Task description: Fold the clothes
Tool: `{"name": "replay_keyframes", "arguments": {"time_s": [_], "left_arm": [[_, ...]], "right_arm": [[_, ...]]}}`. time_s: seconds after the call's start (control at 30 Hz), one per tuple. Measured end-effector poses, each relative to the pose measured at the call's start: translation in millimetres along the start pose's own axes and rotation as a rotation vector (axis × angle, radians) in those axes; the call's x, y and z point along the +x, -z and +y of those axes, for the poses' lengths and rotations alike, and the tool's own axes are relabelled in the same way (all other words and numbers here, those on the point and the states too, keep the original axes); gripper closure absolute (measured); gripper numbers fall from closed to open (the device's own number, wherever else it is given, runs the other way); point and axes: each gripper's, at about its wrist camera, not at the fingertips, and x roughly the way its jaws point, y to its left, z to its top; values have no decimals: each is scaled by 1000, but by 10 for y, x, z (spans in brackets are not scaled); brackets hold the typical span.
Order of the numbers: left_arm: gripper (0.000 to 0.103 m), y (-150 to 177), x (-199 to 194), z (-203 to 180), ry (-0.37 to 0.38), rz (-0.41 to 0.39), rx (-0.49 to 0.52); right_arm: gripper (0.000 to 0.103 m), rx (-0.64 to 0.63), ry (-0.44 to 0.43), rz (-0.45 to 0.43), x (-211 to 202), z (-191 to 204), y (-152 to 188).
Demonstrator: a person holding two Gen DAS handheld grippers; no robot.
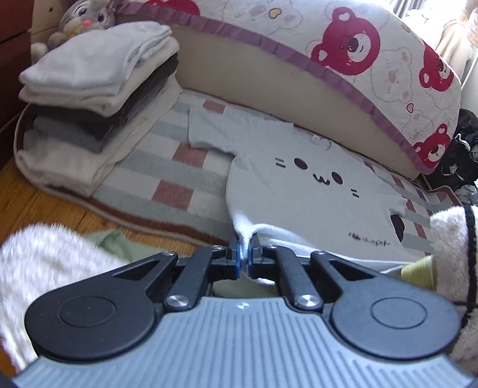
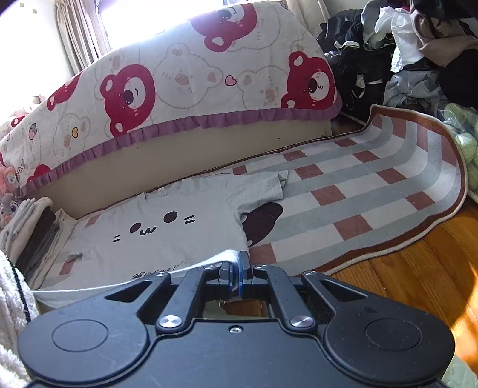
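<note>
1. Left claw (image 1: pixel 245 249) is pressed together on the near hem of the grey T-shirt (image 1: pixel 298 185), a bunch of cloth pulled up into a peak between the blue pads.
2. Right claw (image 2: pixel 236 268) is pinching the same T-shirt (image 2: pixel 167 235) at its near hem on the right side, with the fabric lifted in a fold at the tips.
3. The T-shirt lies face up on the checked rug (image 2: pixel 358 203), collar at the far side against the bed base, a cartoon cat face printed on the chest, both short sleeves spread outward.
4. No baskets or bins in sight; the only holding places are piles. Far left, a stack of folded clothes (image 1: pixel 89 98) sits on the rug's end, white pieces on top, dark and grey layers beneath, a cream one at the bottom.
5. Far right, a loose heap of unfolded clothes (image 2: pixel 403 53), dark and pale garments tangled together, rises past the rug's end.
6. The rug, pink and grey squares with a brown border, lies on a wooden floor (image 2: pixel 418 268).
7. Behind it stands a bed under a bear-print cover (image 2: pixel 179 80) with a purple frill.
8. A grey plush toy (image 1: pixel 86 18) sits beyond the folded stack.
9. Fluffy white sleeves (image 1: pixel 44 268) edge both views; curtains (image 2: pixel 80 32) hang at the bright window.
</note>
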Motion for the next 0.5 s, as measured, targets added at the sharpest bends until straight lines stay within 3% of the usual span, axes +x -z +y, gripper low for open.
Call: {"name": "replay_keyframes", "arguments": {"time_s": [0.1,0.2,0.33,0.5], "left_arm": [[99,-334,239,-30,58,-3,46],[99,-788,655,-133,7,-32,155],[99,-1301,1252,-167,-2,-36,130],[99,-1620,1957,-99,-26,15,61]], "right_arm": [[100,-142,11,-47,253,127,-345],[100,-171,-36,-38,768,315,-813],[100,-218,-44,27,1547,595,-1322],[100,-253,-16,132,2467,798,-1640]]}}
